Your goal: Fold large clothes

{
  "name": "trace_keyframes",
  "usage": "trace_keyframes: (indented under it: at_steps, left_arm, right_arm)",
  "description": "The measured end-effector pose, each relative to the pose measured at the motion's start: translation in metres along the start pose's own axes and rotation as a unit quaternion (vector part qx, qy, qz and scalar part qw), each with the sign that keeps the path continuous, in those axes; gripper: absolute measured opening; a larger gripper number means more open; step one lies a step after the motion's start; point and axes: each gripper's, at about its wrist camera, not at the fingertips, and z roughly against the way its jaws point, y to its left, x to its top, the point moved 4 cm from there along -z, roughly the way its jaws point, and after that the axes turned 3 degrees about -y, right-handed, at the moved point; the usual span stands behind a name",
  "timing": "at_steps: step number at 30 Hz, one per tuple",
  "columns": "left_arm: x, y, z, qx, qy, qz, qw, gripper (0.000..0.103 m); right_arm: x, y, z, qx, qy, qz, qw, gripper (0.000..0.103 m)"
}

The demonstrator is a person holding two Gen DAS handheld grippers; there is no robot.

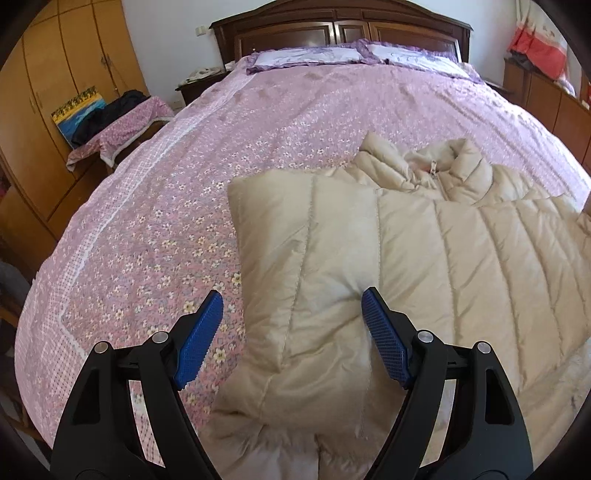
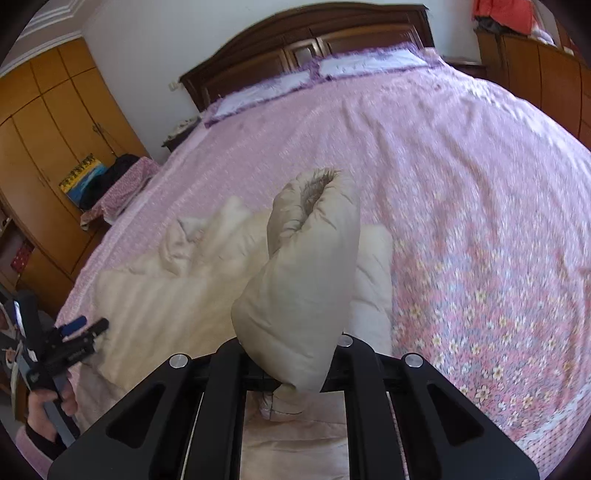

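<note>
A beige quilted down jacket [image 1: 461,251] lies spread on the pink floral bedspread [image 1: 155,229], collar and zip pointing toward the headboard. One sleeve [image 1: 306,258] is folded over its left side. My left gripper [image 1: 293,295] hovers open over that folded sleeve, blue pads wide apart with nothing pressed between them. In the right wrist view my right gripper [image 2: 291,373] is shut on the other sleeve [image 2: 306,266], which stands lifted above the jacket body [image 2: 155,280], its fur-trimmed cuff uppermost. The sleeve hides the right fingertips. The left gripper [image 2: 85,326] shows at the far left, held by a hand [image 2: 48,402].
Two pillows [image 1: 306,57] rest against the dark wooden headboard [image 1: 340,26]. A wooden wardrobe [image 1: 55,74] stands to the left, with a cloth-covered stool [image 1: 122,129] bearing dark clothing beside the bed. A wooden cabinet [image 1: 546,99] runs along the right.
</note>
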Motion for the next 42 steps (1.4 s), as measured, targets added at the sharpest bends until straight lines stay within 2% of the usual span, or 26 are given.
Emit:
trace_keyframes:
  at_steps: [2, 3, 4, 9, 12, 16, 20, 23, 30, 35, 38, 40, 42]
  left_arm:
    - [0.000, 0.000, -0.006, 0.013, 0.001, -0.010, 0.9999, 0.077]
    - [0.000, 0.001, -0.008, 0.017, 0.001, -0.013, 0.9998, 0.078]
    - [0.000, 0.004, -0.011, 0.021, 0.001, -0.013, 0.9997, 0.079]
    - [0.003, 0.015, -0.014, 0.009, 0.002, 0.017, 0.9998, 0.080]
    - [0.005, 0.021, -0.014, 0.035, -0.006, 0.009, 0.9993, 0.080]
    - [0.005, 0.035, -0.027, 0.048, 0.005, 0.020, 0.9986, 0.080]
    - [0.005, 0.047, -0.041, 0.037, 0.018, 0.041, 0.9983, 0.081]
    - [0.005, 0.048, -0.051, 0.035, 0.023, 0.040, 0.9983, 0.084]
    - [0.001, 0.050, -0.063, 0.024, 0.028, 0.046, 0.9983, 0.090]
    - [0.003, 0.056, -0.047, 0.015, 0.018, 0.040, 0.9989, 0.090]
    - [0.002, 0.063, -0.024, 0.013, 0.007, 0.026, 0.9996, 0.090]
    - [-0.001, 0.068, -0.007, 0.012, 0.001, 0.020, 0.9997, 0.090]
    - [-0.004, 0.072, 0.005, 0.009, 0.000, 0.019, 0.9998, 0.090]
  right_arm:
    - [-0.007, -0.007, -0.003, -0.008, 0.001, -0.010, 1.000, 0.027]
    - [-0.009, -0.011, -0.002, -0.012, -0.001, -0.017, 1.000, 0.043]
    - [-0.010, -0.016, 0.002, -0.018, -0.007, -0.026, 0.999, 0.049]
    - [-0.010, -0.026, 0.018, -0.019, -0.013, -0.036, 0.999, 0.049]
    - [-0.011, -0.023, 0.026, -0.018, -0.022, -0.029, 0.999, 0.049]
    - [-0.007, -0.025, 0.030, -0.015, -0.042, -0.046, 0.998, 0.047]
    - [-0.009, -0.027, 0.007, -0.048, -0.014, -0.031, 0.998, 0.036]
    - [-0.019, -0.026, -0.021, -0.070, 0.019, -0.014, 0.997, 0.035]
    - [-0.030, -0.036, -0.054, -0.088, 0.038, -0.005, 0.995, 0.035]
    - [-0.029, -0.035, -0.045, -0.095, 0.030, -0.002, 0.995, 0.037]
    - [-0.025, -0.030, -0.027, -0.102, 0.019, 0.013, 0.994, 0.040]
    - [-0.024, -0.026, -0.007, -0.095, 0.006, 0.017, 0.995, 0.046]
    - [-0.025, -0.024, 0.009, -0.091, -0.001, 0.016, 0.996, 0.047]
